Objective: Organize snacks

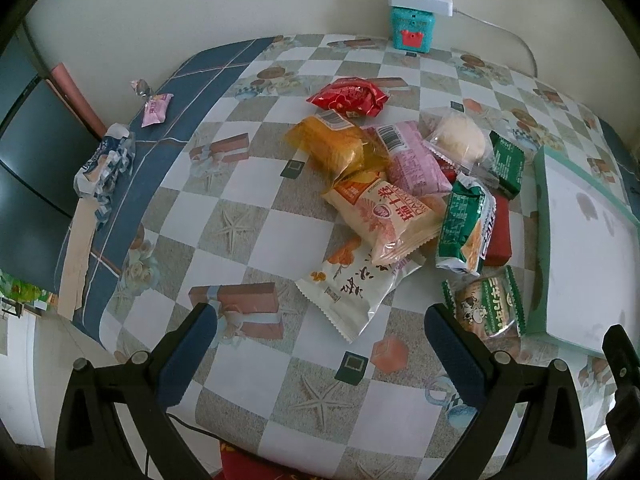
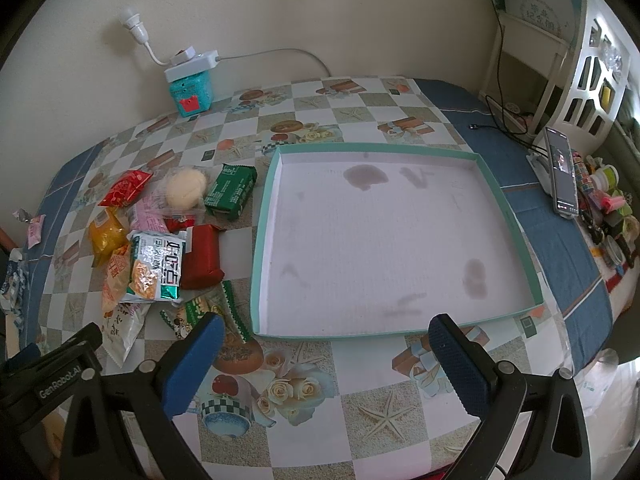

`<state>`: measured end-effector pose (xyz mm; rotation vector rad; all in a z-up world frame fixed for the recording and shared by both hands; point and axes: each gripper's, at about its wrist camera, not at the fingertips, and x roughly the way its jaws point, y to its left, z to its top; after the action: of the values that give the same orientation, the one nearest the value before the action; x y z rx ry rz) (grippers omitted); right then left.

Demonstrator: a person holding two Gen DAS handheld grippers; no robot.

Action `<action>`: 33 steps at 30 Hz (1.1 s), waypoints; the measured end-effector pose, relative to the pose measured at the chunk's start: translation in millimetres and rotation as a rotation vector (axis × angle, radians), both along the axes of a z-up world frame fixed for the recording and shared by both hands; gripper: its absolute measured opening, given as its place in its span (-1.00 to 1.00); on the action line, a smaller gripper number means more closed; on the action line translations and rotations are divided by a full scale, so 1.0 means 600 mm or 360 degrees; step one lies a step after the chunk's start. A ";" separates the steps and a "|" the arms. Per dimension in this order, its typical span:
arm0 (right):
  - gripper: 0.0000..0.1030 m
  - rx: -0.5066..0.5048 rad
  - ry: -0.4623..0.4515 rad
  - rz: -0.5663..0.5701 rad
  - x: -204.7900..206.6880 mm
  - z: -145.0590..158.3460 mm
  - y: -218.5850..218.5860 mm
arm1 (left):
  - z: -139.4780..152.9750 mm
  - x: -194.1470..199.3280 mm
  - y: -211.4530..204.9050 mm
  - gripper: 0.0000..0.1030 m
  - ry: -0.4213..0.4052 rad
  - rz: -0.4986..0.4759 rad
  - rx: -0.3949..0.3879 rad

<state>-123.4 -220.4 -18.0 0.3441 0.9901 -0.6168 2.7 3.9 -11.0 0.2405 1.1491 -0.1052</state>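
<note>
A pile of snack packets lies on the patterned tablecloth: a white packet nearest my left gripper, an orange-white packet, a yellow one, a red one, a pink one, a green-white one and a green cookie packet. The pile also shows in the right wrist view. My left gripper is open and empty, just short of the pile. My right gripper is open and empty in front of an empty, shallow green-rimmed box.
A teal box with a white power strip on top stands at the back wall. A phone on a stand and small jars sit at the right edge. A pink candy packet and a crumpled wrapper lie at the left.
</note>
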 end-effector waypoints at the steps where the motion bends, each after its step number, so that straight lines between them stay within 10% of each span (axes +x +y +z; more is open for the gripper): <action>1: 1.00 0.0001 0.0000 0.0000 0.000 0.000 0.001 | 0.000 0.000 0.000 1.00 0.0000 0.0000 0.0000; 33: 1.00 0.0004 0.0000 0.0001 0.000 -0.001 0.000 | -0.008 -0.001 0.001 1.00 0.0018 0.0000 0.0001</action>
<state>-123.1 -220.3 -18.8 0.3459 0.9906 -0.6153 1.9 4.7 -15.5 0.2409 1.1601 -0.1063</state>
